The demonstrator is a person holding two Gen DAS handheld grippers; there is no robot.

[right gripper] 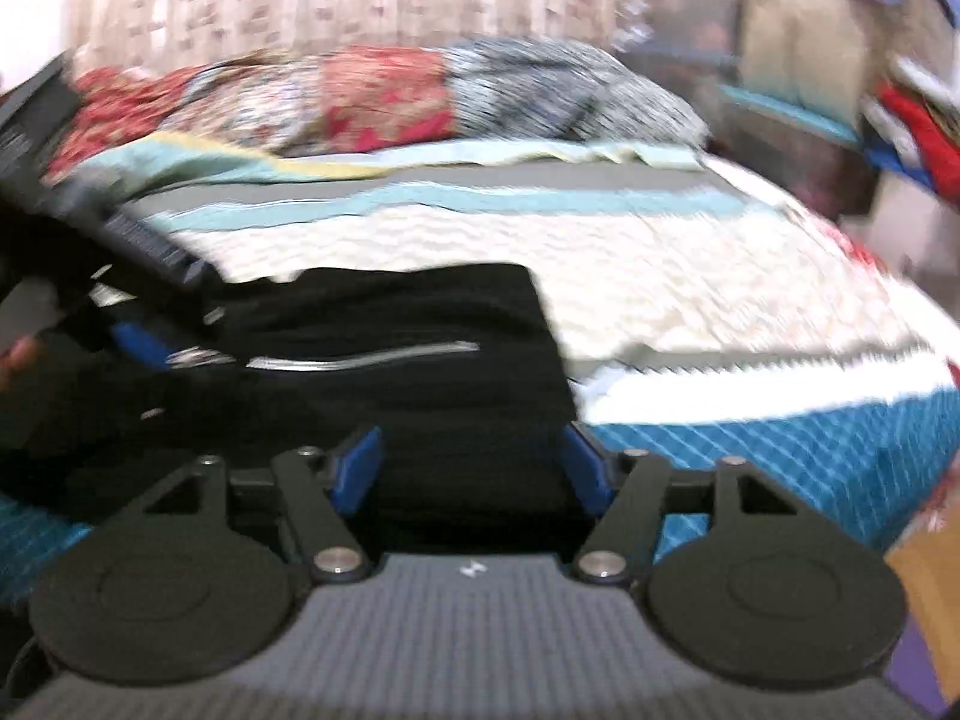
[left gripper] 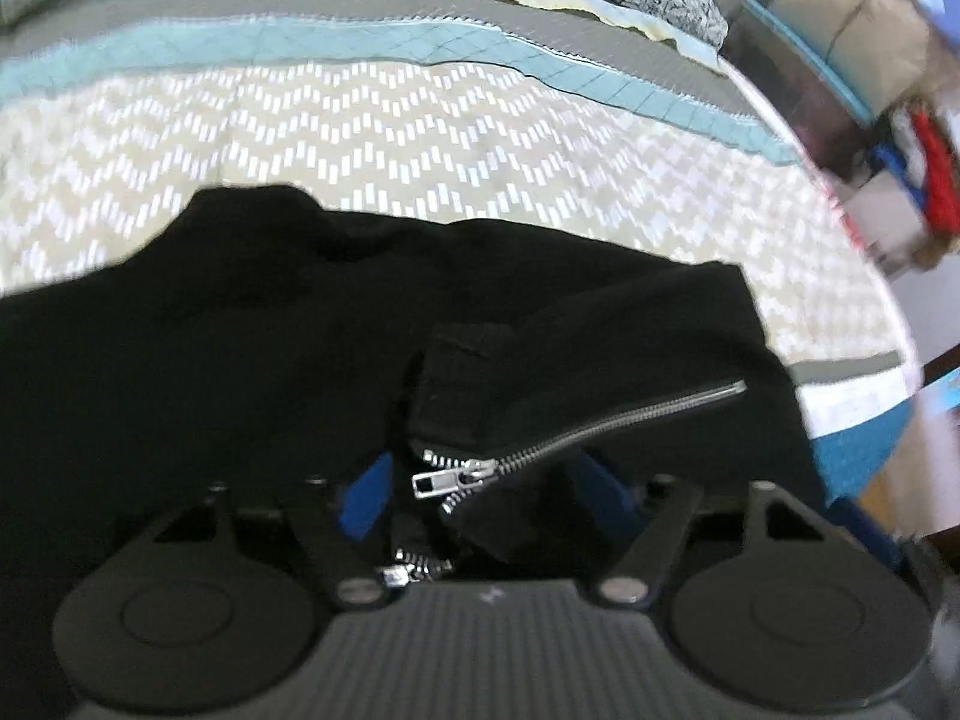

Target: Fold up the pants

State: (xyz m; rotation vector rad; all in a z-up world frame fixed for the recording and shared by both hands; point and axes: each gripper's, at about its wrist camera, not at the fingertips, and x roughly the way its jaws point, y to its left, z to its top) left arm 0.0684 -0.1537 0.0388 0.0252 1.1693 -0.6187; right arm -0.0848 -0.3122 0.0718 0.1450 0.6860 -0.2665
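Left gripper (left gripper: 474, 492) wide apart around zip-edge fabric, grip not closed; right gripper (right gripper: 474, 468) likewise spread, straddling cloth edge. Black zippered pants (right gripper: 390, 330) bunched at near edge of quilted patterned bedspread (right gripper: 690, 276). Step: regrasping for fold. Next: close both grippers on cloth, lift evenly.

No text, label or number can be read anywhere.

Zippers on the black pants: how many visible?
2. One zipper runs diagonally across the pants ahead of the left gripper; second zipper partly hidden beneath. More may be hidden.
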